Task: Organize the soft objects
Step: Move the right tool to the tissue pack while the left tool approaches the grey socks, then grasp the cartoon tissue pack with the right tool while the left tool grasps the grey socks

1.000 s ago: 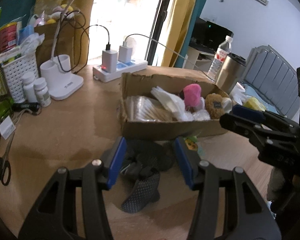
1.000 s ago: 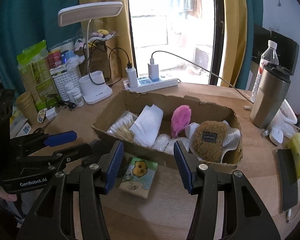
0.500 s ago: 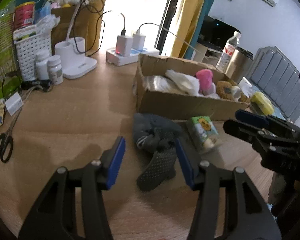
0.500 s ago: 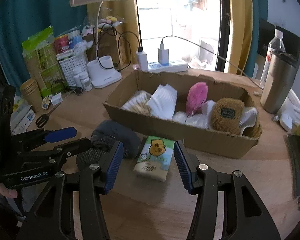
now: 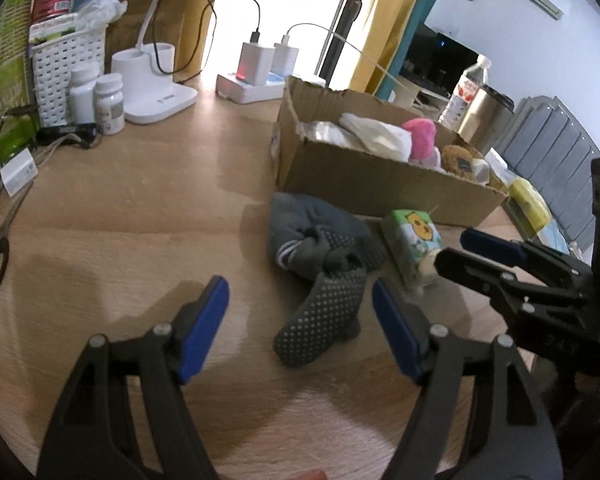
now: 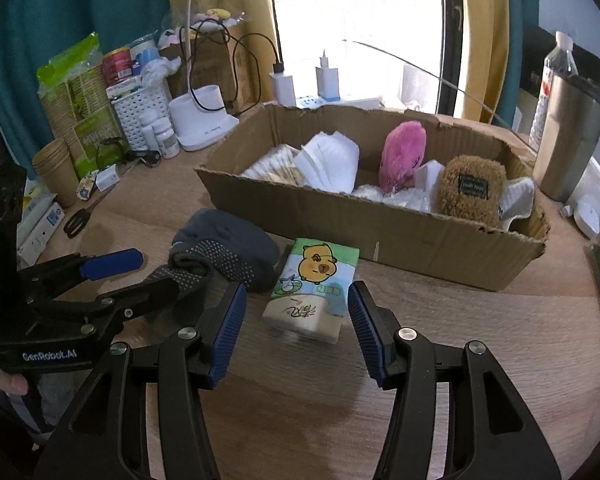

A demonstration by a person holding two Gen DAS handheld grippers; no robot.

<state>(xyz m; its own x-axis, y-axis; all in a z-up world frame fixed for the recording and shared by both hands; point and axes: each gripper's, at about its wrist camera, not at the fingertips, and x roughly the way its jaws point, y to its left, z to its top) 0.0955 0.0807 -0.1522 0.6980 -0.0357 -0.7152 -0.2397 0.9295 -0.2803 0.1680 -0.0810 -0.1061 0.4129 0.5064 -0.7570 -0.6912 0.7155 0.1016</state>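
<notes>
Soft toys are already lying in the box, while the socks and tissue pack are waiting outside, near both grippers' wide, empty fingers.

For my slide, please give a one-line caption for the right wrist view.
Open right gripper faces a cartoon-printed tissue pack beside grey dotted socks, before a brown cardboard box.

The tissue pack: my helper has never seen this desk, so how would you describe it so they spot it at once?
Find the long cardboard box on the wooden table. Just in front of its near wall lies the tissue pack, beside the grey socks. It alone is a flat packet printed with a yellow cartoon animal.
</notes>
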